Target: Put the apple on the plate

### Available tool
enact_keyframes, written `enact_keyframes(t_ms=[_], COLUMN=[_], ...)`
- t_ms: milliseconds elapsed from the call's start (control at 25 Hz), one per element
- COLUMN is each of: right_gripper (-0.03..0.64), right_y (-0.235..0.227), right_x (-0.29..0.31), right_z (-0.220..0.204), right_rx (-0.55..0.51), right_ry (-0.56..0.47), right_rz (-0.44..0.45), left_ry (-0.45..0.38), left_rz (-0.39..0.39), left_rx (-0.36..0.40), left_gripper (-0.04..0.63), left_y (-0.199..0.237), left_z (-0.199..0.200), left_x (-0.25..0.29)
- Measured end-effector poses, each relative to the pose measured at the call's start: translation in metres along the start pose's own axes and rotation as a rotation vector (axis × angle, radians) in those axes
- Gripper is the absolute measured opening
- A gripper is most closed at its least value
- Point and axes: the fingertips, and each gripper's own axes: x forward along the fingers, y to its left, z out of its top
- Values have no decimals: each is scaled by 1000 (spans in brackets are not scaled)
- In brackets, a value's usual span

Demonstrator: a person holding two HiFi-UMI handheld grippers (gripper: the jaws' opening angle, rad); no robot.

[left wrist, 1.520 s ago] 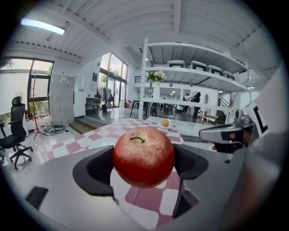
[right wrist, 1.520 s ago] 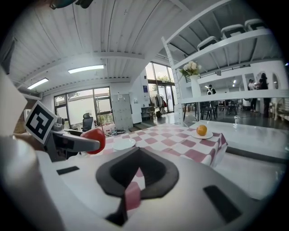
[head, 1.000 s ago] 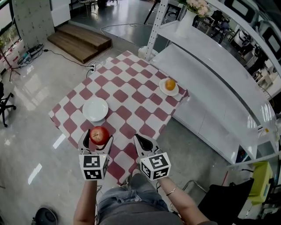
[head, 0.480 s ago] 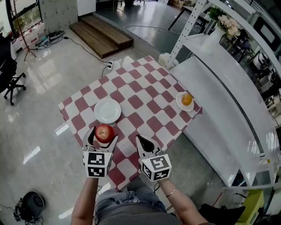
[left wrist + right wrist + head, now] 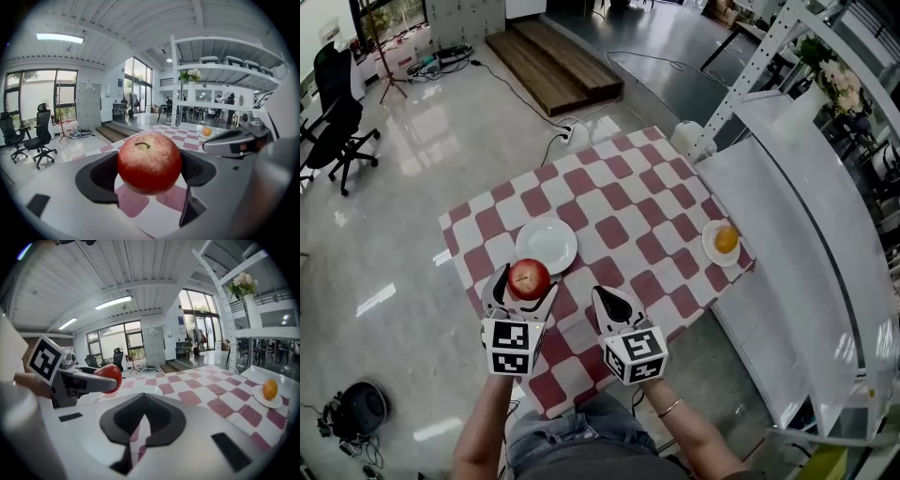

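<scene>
A red apple (image 5: 530, 278) is clamped between the jaws of my left gripper (image 5: 524, 287), held above the near edge of the checkered table (image 5: 619, 202). It fills the middle of the left gripper view, apple (image 5: 149, 161) stem up. The empty white plate (image 5: 547, 245) lies just beyond the apple, slightly to the right. My right gripper (image 5: 613, 304) hovers beside the left one with its jaws together and nothing in them. From the right gripper (image 5: 144, 404) view the apple (image 5: 108, 376) shows at left.
A small plate holding an orange (image 5: 726, 240) sits at the table's right edge; the orange (image 5: 269, 390) also shows in the right gripper view. A long white counter (image 5: 797, 234) runs along the right. A wooden step (image 5: 555, 67) and an office chair (image 5: 337, 122) stand on the glossy floor.
Both grippers and the held apple have come closer to the white plate; the apple now hangs at the plate's near rim. The right gripper stays shut and empty.
</scene>
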Motion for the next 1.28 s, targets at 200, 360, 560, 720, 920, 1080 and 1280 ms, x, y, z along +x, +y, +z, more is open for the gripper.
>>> enact_keyframes(t_ms=[200,360,560,720,920,1080,1280], right_gripper=[11,11,11,11,11,11,11], right_y=[-7,-15,-22,-28,-38,-43,-47], right_x=[22,37,54,63,72,78,85], right_z=[1,4,0,-2,-5,-10,-14], right_rx=[-14,-21,-28,-31,-25,-16,-8], right_ry=[29,42,63,75,86,99,108], right_rz=[44,67,89,100,104,105,110], left_ry=[23,37,55,71,82,98,116], left_rz=[31,45,59,72,77,84,92], left_rx=[-10,-15,-25,-28,-28,-32,-39], left_gripper=[413,413,413,413,413,413,413], left_y=[9,13,18,23,25,27,28], left_z=[-2,-4,-8,-13,-14,-19,-26], left_x=[18,34,56,73,93,106,119])
